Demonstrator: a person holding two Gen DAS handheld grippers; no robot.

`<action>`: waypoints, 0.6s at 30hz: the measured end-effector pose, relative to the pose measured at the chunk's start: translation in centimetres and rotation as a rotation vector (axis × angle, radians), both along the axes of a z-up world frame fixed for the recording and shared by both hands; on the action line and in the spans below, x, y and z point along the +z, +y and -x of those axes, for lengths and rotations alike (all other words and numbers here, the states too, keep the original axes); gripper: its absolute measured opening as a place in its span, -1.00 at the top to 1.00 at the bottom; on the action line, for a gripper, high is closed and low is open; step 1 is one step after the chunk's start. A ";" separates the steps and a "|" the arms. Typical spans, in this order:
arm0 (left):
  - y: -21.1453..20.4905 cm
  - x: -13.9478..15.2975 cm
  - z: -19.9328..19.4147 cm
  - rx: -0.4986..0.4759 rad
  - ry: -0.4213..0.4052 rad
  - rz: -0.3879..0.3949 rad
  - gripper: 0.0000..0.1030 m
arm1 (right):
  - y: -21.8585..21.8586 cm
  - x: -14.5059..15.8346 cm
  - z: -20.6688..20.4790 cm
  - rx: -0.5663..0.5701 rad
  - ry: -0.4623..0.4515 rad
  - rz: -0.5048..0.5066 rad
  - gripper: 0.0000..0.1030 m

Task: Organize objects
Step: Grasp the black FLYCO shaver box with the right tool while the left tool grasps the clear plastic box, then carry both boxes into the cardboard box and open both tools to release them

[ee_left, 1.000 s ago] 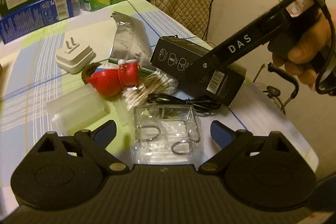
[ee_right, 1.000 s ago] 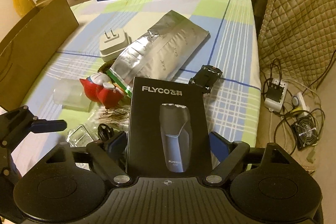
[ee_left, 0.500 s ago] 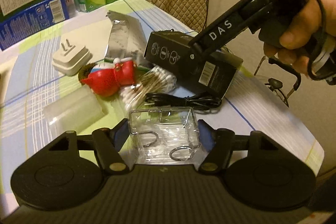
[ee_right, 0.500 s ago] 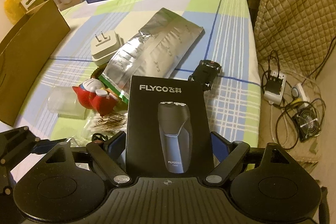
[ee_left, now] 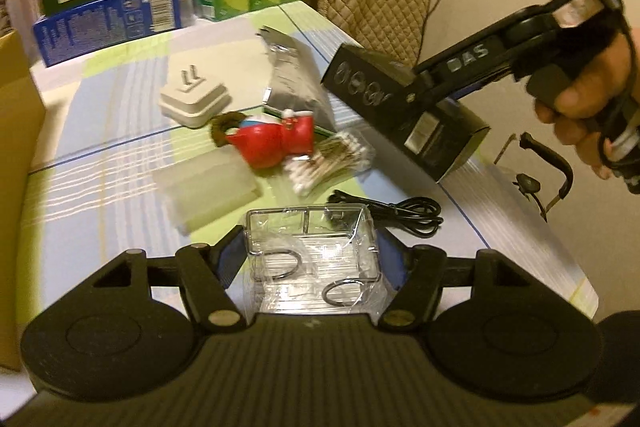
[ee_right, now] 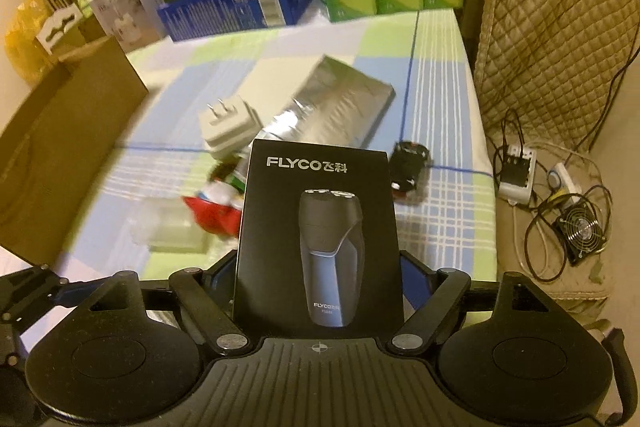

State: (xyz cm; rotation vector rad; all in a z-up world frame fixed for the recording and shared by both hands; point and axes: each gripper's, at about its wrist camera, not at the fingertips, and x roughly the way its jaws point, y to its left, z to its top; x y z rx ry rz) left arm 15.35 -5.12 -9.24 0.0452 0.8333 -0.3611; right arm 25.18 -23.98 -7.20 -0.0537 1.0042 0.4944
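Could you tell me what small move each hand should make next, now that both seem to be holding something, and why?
Probably carry both across to the cardboard box at the table's left edge. The left gripper is shut on the clear plastic case, and the right gripper, its jaws closing a little, holds the black shaver box, seen off the tablecloth in the left view. The brown box looks the likeliest place for both.

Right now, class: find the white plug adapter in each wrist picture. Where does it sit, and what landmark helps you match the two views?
Left wrist view: the white plug adapter lies on the table, upper left of centre, behind the red toy.
Right wrist view: the white plug adapter lies left of centre, just above the black shaver box.
Shared landmark: the silver foil pouch beside it.
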 end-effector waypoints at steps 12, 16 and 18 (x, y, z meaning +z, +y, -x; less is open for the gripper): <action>4.7 7.4 3.0 0.105 -0.082 0.008 -0.25 | 4.0 7.4 5.7 -0.014 -0.067 -0.060 -0.51; 7.6 10.0 3.9 0.145 -0.101 0.028 -0.25 | 6.7 9.0 7.1 0.021 -0.081 -0.078 -0.51; 9.4 11.4 4.2 0.169 -0.107 0.042 -0.25 | 8.3 9.5 7.7 0.042 -0.086 -0.080 -0.51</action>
